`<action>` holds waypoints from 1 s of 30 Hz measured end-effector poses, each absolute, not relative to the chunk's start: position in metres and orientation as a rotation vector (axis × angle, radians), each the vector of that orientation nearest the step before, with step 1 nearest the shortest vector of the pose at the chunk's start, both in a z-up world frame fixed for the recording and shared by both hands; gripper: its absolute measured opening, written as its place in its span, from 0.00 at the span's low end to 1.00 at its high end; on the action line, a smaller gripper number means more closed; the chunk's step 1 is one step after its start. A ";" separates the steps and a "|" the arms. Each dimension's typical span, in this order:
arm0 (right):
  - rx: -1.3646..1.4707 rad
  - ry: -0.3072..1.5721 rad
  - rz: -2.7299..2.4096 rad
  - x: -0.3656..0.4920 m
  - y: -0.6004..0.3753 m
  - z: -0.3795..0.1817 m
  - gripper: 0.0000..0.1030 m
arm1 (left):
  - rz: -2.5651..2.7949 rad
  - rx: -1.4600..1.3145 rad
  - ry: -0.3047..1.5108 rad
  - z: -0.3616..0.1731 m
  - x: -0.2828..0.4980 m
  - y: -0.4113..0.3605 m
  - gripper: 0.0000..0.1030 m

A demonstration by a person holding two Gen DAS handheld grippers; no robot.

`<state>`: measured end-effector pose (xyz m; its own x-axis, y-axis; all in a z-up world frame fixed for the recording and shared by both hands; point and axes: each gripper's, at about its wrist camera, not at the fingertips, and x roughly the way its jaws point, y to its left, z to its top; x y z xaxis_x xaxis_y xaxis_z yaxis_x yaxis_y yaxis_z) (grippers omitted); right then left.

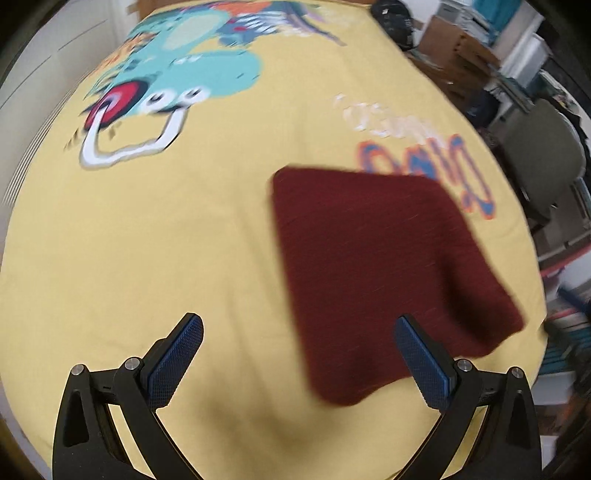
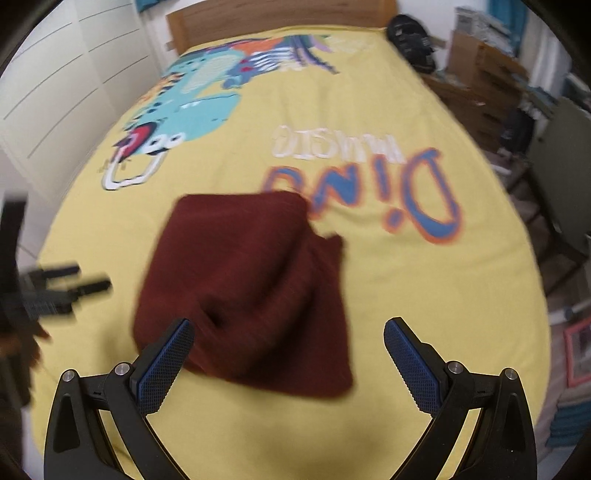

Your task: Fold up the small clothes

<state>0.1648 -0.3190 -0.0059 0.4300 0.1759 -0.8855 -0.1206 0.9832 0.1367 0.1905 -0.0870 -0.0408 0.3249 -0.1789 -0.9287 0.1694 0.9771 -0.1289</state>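
Maroon garment point(image 2: 243, 291) lies folded into a compact square on the yellow bedspread point(image 2: 406, 295), so both claws, left point(image 1: 299, 358) and right point(image 2: 288, 354), hover wide and empty just near of it.

A yellow dinosaur-print bedspread point(image 2: 369, 295) covers the bed ahead, ending at a wooden headboard point(image 2: 280, 14). White panelled wardrobe doors point(image 2: 55, 74) stand left, stacked brown cardboard boxes point(image 2: 480, 74) right.
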 end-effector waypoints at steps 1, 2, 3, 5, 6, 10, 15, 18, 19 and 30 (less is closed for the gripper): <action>0.053 1.129 0.191 0.174 -0.313 -0.007 0.99 | -0.217 -0.003 1.221 -0.042 0.186 -0.078 0.99; 0.048 1.158 0.210 0.188 -0.304 -0.010 0.98 | -0.207 0.006 1.221 -0.045 0.184 -0.073 0.99; 0.049 1.177 0.231 0.198 -0.297 -0.013 0.95 | -0.204 0.011 1.222 -0.047 0.180 -0.068 0.99; 0.063 1.237 0.256 0.217 -0.285 -0.027 0.86 | -0.221 -0.028 1.237 -0.051 0.173 -0.058 0.99; 0.064 1.262 0.259 0.223 -0.280 -0.034 0.79 | -0.227 -0.043 1.240 -0.052 0.170 -0.055 0.99; 0.065 1.380 0.250 0.234 -0.268 -0.071 0.69 | -0.220 -0.013 1.226 -0.056 0.165 -0.048 0.99; 0.131 1.439 0.236 0.221 -0.282 -0.099 0.34 | -0.240 -0.048 1.253 -0.068 0.166 -0.045 0.99; 0.195 1.383 0.244 0.209 -0.302 -0.092 0.27 | -0.246 -0.039 1.255 -0.072 0.166 -0.048 0.99; 0.216 1.362 0.245 0.204 -0.310 -0.088 0.26 | -0.248 -0.031 1.255 -0.074 0.167 -0.049 0.99; 0.222 1.325 0.153 0.156 -0.364 -0.092 0.25 | -0.300 0.009 1.248 -0.077 0.169 -0.078 0.99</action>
<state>0.1562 -0.3637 -0.0919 0.2376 0.2365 -0.9421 0.0151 0.9689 0.2470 0.1686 -0.0778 -0.0770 0.2828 -0.2194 -0.9338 0.2292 0.9608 -0.1563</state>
